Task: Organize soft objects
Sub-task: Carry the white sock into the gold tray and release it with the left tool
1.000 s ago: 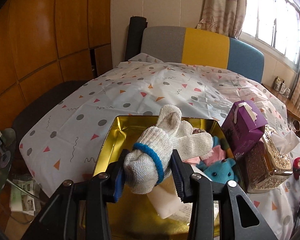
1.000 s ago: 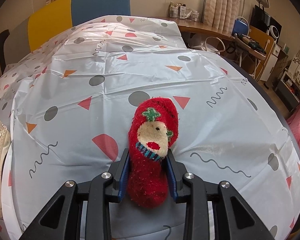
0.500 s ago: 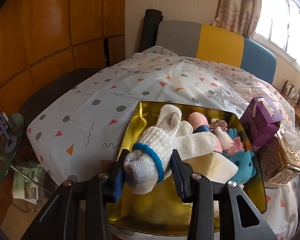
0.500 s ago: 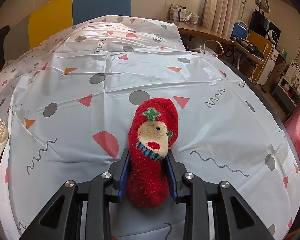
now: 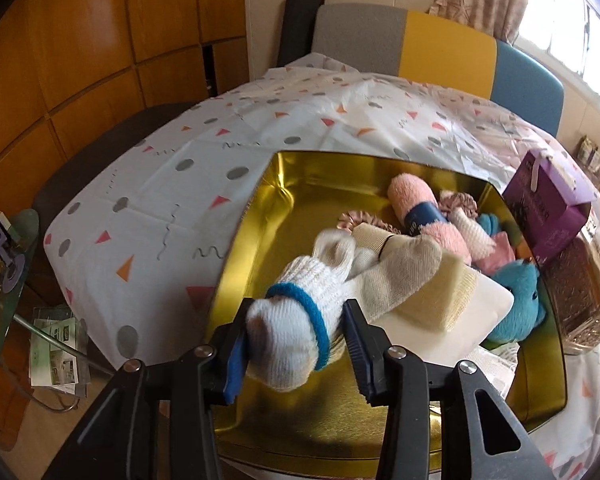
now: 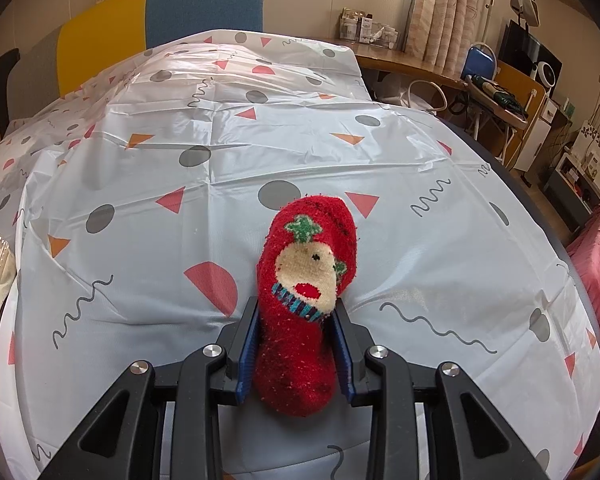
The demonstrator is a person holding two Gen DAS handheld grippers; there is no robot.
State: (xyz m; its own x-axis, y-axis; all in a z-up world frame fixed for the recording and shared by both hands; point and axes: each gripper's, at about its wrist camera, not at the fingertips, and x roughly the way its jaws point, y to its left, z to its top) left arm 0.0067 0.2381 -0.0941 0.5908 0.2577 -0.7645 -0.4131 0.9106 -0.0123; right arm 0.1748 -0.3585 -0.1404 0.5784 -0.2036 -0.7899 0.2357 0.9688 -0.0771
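Note:
A white knit glove with a blue cuff band (image 5: pixel 296 320) lies between the fingers of my left gripper (image 5: pixel 296 344), over the open gold tin (image 5: pixel 240 240). The jaws are opening: the left pad still touches the cuff, and a gap shows at the right pad. The glove's fingers droop onto a cream cloth (image 5: pixel 440 296) in the tin. A pink rolled sock (image 5: pixel 424 212) and a teal plush toy (image 5: pixel 516 296) also lie in the tin. My right gripper (image 6: pixel 296 344) is shut on a red fuzzy sock with a reindeer face (image 6: pixel 304 308), held just above the patterned tablecloth (image 6: pixel 180 240).
A purple carton (image 5: pixel 548 204) and an ornate gold tissue box (image 5: pixel 580 280) stand against the tin's right side. A grey, yellow and blue chair back (image 5: pixel 420 40) is behind the table. A glass side table (image 5: pixel 4 248) sits low at the left.
My left gripper has come down closer over the tin and its jaws have widened; the glove sags toward the cream cloth. The right gripper and red sock have not moved.

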